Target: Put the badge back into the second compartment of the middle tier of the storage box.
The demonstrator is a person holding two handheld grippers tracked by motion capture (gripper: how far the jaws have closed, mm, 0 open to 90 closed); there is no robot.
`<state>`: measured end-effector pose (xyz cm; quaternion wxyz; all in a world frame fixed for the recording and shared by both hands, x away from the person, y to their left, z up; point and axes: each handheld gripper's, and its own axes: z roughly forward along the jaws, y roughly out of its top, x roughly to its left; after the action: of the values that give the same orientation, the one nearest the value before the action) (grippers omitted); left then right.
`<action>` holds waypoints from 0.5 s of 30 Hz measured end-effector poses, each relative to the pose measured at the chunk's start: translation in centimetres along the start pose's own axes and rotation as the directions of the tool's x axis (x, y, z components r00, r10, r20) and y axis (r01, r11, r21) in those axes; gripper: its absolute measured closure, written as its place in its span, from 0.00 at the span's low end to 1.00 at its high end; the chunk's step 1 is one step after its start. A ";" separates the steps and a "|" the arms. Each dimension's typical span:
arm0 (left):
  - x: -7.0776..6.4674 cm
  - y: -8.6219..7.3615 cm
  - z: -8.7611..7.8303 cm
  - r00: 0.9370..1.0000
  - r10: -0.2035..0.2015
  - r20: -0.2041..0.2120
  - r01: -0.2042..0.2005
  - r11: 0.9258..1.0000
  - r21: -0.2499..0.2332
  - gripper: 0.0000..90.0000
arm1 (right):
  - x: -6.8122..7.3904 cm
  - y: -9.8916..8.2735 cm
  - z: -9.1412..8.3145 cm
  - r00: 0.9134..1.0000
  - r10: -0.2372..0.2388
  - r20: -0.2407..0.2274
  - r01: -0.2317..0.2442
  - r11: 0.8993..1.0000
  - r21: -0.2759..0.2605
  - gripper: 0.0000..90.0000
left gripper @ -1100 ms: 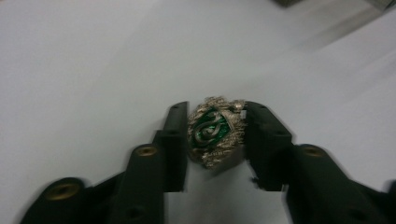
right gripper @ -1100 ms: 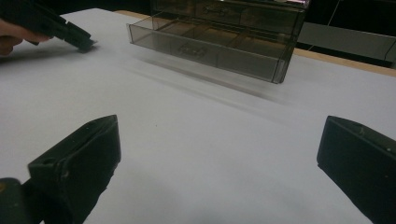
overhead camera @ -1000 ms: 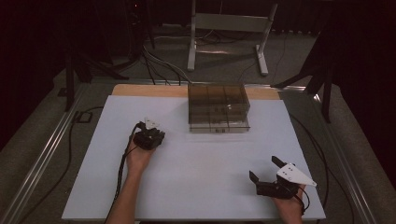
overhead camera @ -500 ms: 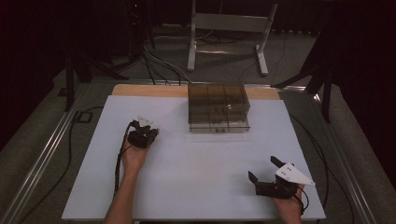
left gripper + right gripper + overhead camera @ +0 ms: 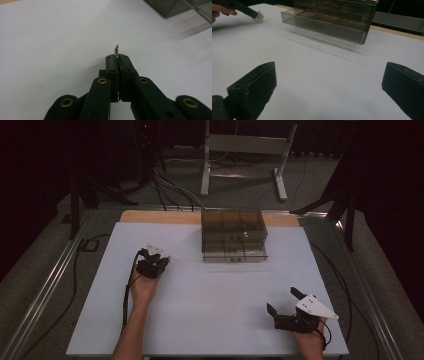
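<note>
Metal pin pinched in left tongs.

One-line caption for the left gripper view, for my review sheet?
Left gripper shut on a small silvery metal piece above the white table, smoky drawer box at upper right.

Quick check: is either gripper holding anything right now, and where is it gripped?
The left gripper is shut on a small metal piece, pinched at its lower end; the rest sticks out past the tips. The right gripper is open, holding nothing.
</note>
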<state>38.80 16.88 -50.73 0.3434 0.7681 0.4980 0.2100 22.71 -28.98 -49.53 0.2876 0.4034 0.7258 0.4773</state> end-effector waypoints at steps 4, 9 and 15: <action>-0.1 0.1 -0.3 1.000 0.002 0.004 -0.002 1.000 -0.009 0.99 | 0.0 0.0 0.0 1.000 -0.002 -0.002 0.002 1.000 0.000 0.00; -0.1 0.3 -0.8 1.000 -0.003 0.012 0.004 1.000 -0.027 0.99 | 0.0 0.0 0.0 1.000 -0.001 -0.001 0.001 1.000 0.001 0.00; -0.1 0.5 -1.3 1.000 -0.006 0.019 0.007 0.999 -0.039 0.99 | 0.1 0.0 0.0 1.000 -0.001 -0.003 0.001 1.000 0.002 0.00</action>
<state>38.23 17.03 -49.46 0.3636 0.7616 0.4932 0.2111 22.69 -28.90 -49.55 0.2864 0.4027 0.7269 0.4768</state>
